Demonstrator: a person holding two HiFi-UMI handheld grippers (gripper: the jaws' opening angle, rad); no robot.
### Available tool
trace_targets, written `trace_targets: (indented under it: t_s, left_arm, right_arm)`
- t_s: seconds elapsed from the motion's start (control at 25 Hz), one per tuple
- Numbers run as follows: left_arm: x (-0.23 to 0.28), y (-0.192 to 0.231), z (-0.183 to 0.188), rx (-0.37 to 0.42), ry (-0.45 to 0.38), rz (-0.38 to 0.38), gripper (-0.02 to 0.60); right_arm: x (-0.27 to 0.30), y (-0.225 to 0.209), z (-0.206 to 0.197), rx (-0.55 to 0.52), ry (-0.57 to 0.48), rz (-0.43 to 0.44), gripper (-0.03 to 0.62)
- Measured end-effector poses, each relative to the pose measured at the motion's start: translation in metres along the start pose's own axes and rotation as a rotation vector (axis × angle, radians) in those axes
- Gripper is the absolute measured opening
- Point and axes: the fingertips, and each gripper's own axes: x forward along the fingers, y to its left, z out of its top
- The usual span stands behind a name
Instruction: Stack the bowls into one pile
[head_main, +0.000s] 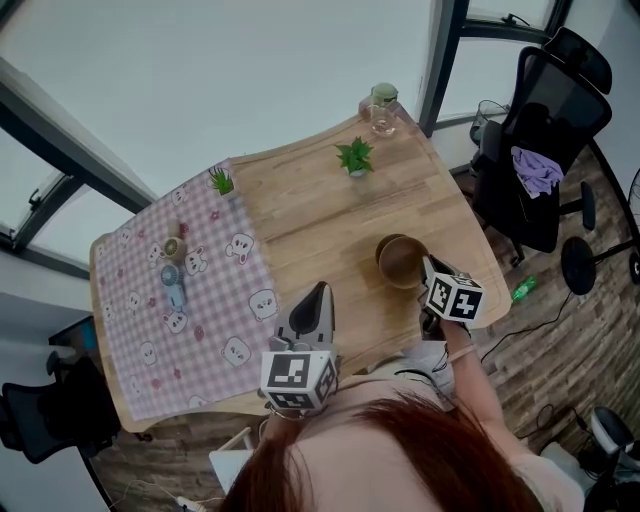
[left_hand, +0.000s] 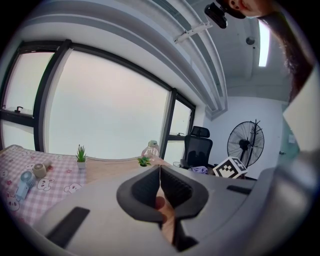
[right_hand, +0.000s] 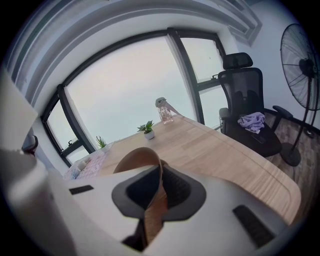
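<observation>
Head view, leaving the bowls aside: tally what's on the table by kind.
Plants: 2
Bottle: 1
Cloth: 1
Fan: 1
Round item: 1
Total: 6

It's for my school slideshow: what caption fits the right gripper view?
The right gripper with jaws closed on the rim of a brown bowl, wooden table and office chair beyond.

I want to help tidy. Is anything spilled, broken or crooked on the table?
Nothing spilled or broken. The brown bowl, its rim pinched in the right gripper, sits off-centre over what looks like a second bowl, so the pile isn't lined up yet.
</observation>
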Motion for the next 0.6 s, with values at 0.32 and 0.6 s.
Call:
trace_targets:
  t_s: [0.32, 0.6]
  left_arm:
    - [0.001, 0.005, -0.004, 0.0, 0.019, 0.012, 0.011]
    - [0.004, 0.008, -0.008, 0.002, 0.037, 0.019, 0.011]
  right_arm:
    - [0.014, -0.006, 0.003, -0.006, 0.011, -0.015, 0.021]
    - [0.028, -0.005, 0.0, -0.015, 0.032, -0.016, 0.023]
